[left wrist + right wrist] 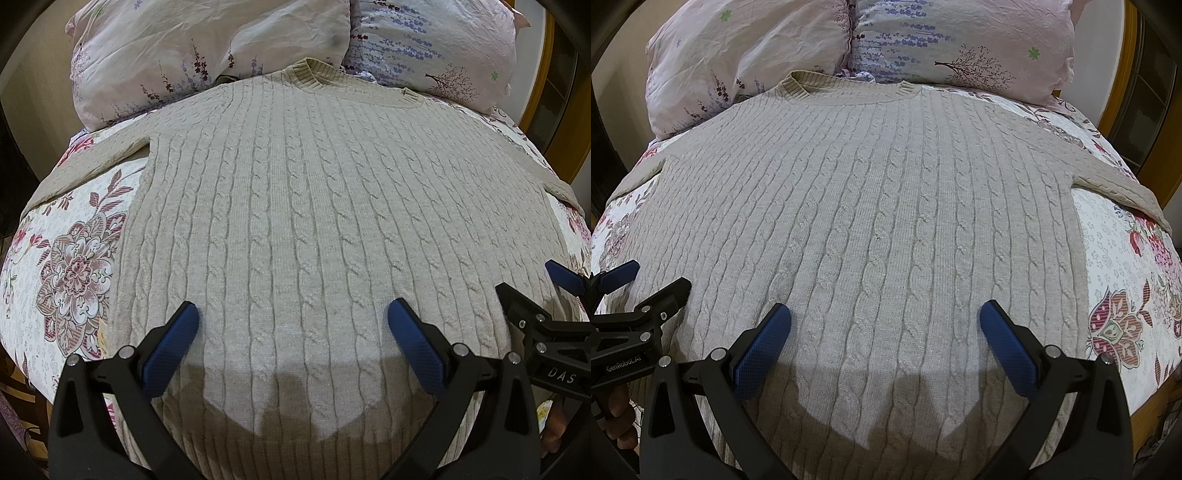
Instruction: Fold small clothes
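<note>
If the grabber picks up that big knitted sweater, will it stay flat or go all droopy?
Probably droopy: the sweater is soft cable knit lying limp on the bed, its sleeve draped over the edge. It likely feels rather heavy, since the knit looks thick. The textured knit probably won't slip from the open left gripper.

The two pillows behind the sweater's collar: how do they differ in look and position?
The left pillow is mostly plain pale pink with sparse dark flower sprigs; the right pillow carries dense blue-purple lavender rows and a dark bare tree. The left pillow stands behind the sweater's left shoulder, the right pillow behind its right. Both are crumpled, pinkish, and meet behind the collar.
</note>
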The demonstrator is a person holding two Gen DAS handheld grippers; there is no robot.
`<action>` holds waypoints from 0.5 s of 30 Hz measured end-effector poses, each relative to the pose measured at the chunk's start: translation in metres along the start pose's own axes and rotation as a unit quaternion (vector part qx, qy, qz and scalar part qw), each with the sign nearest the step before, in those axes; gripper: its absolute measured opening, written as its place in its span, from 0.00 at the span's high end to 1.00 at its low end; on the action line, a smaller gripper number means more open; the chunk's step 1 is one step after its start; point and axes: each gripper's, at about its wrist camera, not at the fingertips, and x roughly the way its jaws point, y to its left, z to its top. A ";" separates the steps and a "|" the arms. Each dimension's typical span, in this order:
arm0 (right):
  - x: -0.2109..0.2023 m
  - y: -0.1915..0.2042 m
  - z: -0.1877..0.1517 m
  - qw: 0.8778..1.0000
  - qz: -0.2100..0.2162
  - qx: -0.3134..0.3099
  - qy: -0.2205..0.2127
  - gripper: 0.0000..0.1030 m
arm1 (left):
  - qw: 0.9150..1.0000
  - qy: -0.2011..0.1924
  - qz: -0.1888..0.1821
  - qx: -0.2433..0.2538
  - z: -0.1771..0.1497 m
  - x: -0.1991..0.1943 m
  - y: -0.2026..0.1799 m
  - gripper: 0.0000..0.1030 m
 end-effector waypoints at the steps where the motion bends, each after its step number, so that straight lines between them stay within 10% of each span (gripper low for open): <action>1: 0.000 0.000 0.000 1.000 0.000 0.000 0.000 0.01 | 1.000 0.000 0.000 0.000 0.000 0.000 0.000 0.02; 15: 0.002 0.002 0.001 1.000 0.000 0.000 0.015 0.01 | 1.000 0.000 0.000 0.000 0.000 0.000 0.000 0.02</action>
